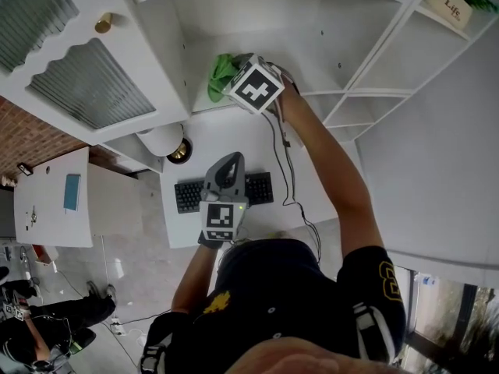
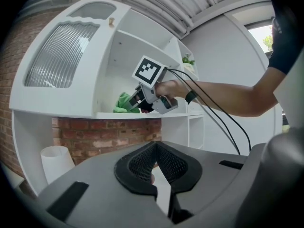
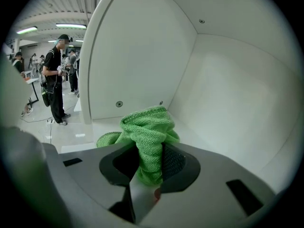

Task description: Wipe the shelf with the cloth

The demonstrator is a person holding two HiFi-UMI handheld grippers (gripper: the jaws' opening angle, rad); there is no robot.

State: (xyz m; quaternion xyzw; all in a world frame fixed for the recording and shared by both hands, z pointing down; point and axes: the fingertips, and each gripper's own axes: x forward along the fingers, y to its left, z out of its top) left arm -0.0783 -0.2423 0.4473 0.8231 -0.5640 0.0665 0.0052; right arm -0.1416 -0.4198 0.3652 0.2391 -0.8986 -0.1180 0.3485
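Left gripper (image 1: 227, 162) is low over the desk (image 1: 234, 135), jaws together with nothing between them. It covers the middle of the keyboard (image 1: 187, 195). Right gripper (image 3: 147, 163) is up inside the open shelf (image 3: 102, 127) compartment, jaws clamped on the green cloth (image 3: 148, 127). The cloth is bunched, with its loose end lying on the shelf board near the left side wall. Its lower end is buried between the jaws, and in the head view the marker cube hides part of it. Beyond, a far-right compartment holds a small pot (image 1: 448, 5) with a plant, cut off by the frame edge.
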